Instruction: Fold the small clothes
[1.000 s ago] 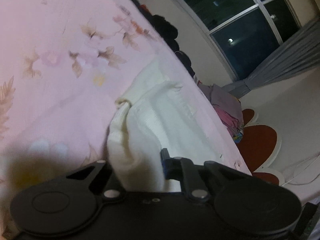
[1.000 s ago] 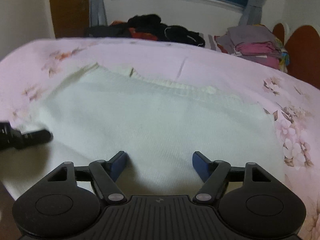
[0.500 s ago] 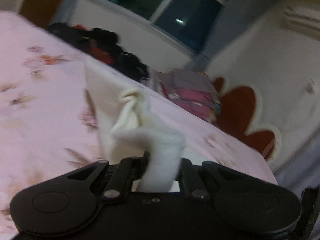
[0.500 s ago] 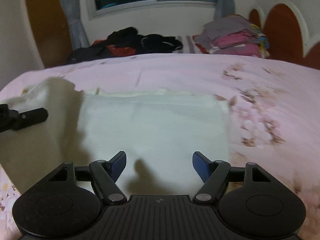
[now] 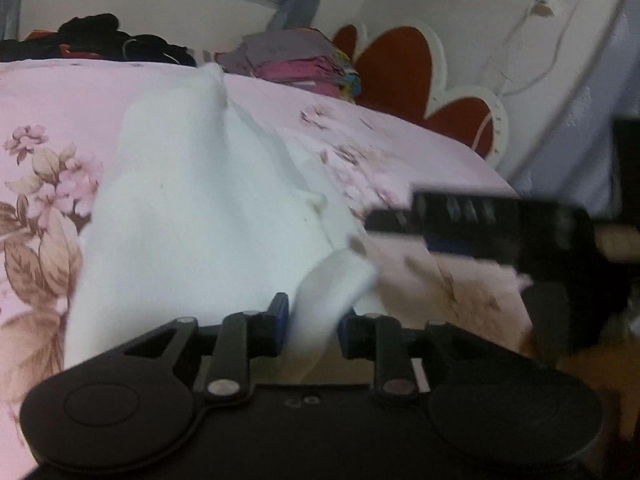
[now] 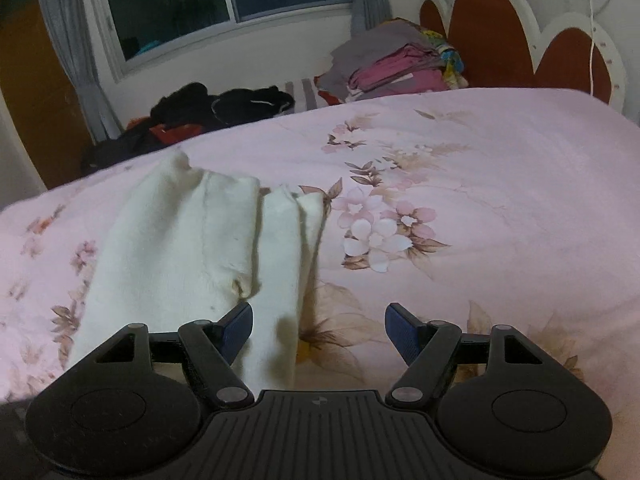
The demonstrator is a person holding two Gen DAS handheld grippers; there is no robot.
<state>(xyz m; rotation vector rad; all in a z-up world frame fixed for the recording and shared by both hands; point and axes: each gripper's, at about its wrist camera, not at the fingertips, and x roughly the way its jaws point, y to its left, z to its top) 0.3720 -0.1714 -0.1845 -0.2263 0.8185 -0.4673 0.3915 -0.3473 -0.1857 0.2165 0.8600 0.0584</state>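
A cream white knit garment [image 5: 192, 208] lies folded lengthwise on the pink floral bedspread [image 5: 44, 184]. My left gripper [image 5: 312, 320] has a corner of the garment between its fingers, close around the cloth. In the right wrist view the garment [image 6: 192, 240] is a long folded strip at the left. My right gripper [image 6: 318, 330] is open and empty, low over the bed just right of the garment's near end. The right gripper also shows blurred in the left wrist view [image 5: 480, 224].
A stack of folded clothes [image 6: 400, 64] sits at the far side by the red and white headboard [image 6: 520, 36]. A pile of dark clothes [image 6: 200, 112] lies under the window. The bedspread [image 6: 480, 200] stretches to the right.
My left gripper carried the garment's edge over to the right, folding it into a narrow strip. My right gripper shifted right, off the garment, and stayed open.
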